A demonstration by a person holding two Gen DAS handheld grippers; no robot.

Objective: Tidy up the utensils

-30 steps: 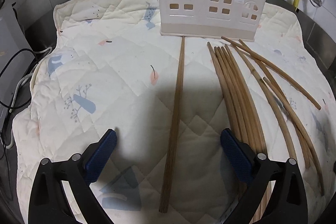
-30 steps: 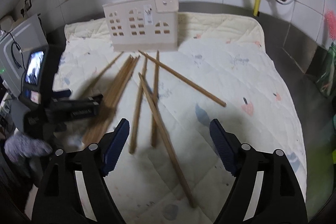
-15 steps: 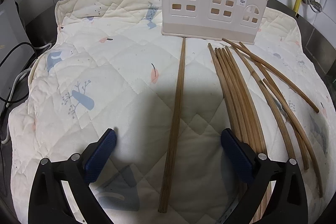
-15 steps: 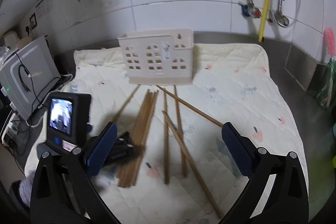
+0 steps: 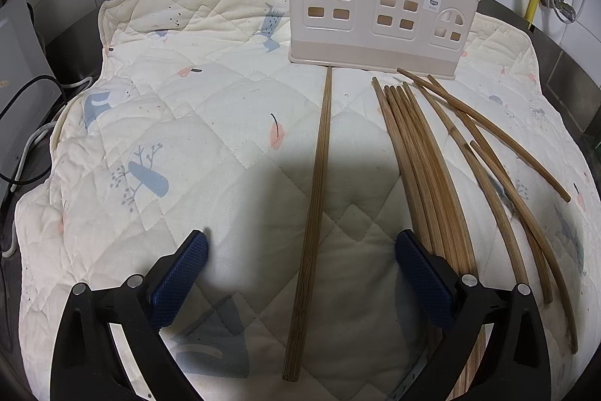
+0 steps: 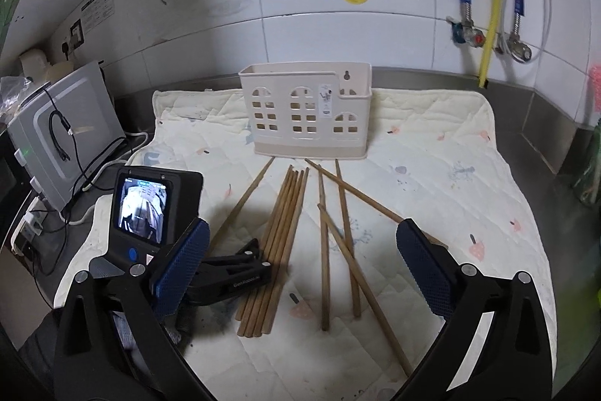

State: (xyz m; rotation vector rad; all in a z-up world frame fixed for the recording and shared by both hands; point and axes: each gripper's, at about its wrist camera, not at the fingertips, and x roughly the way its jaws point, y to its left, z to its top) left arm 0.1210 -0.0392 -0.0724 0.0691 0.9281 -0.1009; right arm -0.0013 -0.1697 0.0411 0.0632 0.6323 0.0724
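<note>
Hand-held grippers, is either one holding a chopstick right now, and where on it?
Nothing is held. The left hand-held gripper is open around the lone chopstick without touching it; the right hand-held gripper is open, high above.

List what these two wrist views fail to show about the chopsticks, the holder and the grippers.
- Inside of the cream plastic house-shaped holder: both views, front wall hides it.
- Near ends of the bundled bamboo chopsticks: left wrist view, the open left gripper finger covers them.
- Printing on the holder's small white label: too small.
- Far end of one loose chopstick: right wrist view, behind the open right gripper.
</note>
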